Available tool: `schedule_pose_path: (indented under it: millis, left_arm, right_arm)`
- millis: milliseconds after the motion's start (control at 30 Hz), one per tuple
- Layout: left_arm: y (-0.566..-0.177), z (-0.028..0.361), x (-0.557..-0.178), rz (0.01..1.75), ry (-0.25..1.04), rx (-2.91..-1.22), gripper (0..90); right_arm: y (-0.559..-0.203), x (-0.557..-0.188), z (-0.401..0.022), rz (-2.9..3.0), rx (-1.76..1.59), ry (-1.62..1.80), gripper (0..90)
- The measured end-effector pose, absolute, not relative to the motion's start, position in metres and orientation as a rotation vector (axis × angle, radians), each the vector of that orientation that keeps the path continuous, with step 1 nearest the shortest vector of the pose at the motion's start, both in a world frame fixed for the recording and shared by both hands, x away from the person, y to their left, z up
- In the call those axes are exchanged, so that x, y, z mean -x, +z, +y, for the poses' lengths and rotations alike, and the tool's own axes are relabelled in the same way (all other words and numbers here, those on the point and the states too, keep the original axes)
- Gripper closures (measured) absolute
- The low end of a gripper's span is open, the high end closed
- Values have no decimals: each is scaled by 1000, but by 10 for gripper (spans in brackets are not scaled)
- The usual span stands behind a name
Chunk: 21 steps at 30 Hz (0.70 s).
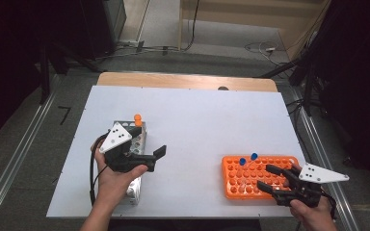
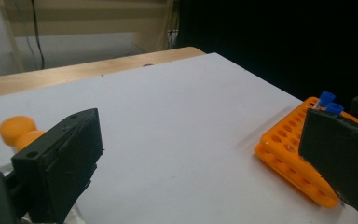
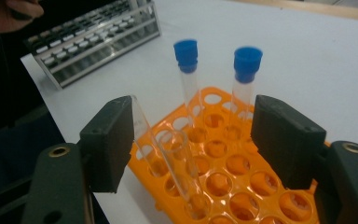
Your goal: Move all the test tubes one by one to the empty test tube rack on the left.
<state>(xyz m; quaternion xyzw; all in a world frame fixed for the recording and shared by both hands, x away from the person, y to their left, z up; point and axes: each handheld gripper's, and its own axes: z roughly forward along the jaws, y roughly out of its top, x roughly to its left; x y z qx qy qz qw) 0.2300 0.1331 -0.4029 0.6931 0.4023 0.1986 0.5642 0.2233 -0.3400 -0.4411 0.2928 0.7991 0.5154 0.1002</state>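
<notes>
An orange tube rack (image 1: pixel 231 166) lies at the front right of the white table, with two blue-capped tubes (image 1: pixel 248 159) upright at its far edge. My right gripper (image 1: pixel 269 178) is over the rack's right end. In the right gripper view its jaws (image 3: pixel 196 140) stand apart around a clear uncapped tube (image 3: pixel 168 158) that leans in the rack (image 3: pixel 242 186) close to the left jaw; the pads do not press it. My left gripper (image 1: pixel 148 141) is open and empty above a metal rack (image 1: pixel 139 144) holding an orange-capped tube (image 1: pixel 137 119). Its jaws (image 2: pixel 198 163) are wide apart.
The white sheet (image 1: pixel 197 120) covers a wooden table whose far edge (image 1: pixel 188 79) shows. The metal rack (image 3: pixel 93 42) lies at the upper left of the right gripper view. Cables lie on the floor behind the table. Metal rails run along both sides.
</notes>
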Motion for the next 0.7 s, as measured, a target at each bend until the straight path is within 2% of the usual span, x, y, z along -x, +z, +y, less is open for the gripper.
schedule_pose_path:
  millis: [133,300,700]
  left_arm:
    - [-407,126,-230,934,445,-1646,0]
    - [-410,120,-230,927,431,-1658,0]
    - [-414,114,-230,923,419,-1672,0]
  right_arm:
    - [-451,-225,-338,2432,-848,1477,350]
    - [-462,-229,-342,2488,-864,1448,462]
    - [-478,-232,-343,2570,-838,1385,610]
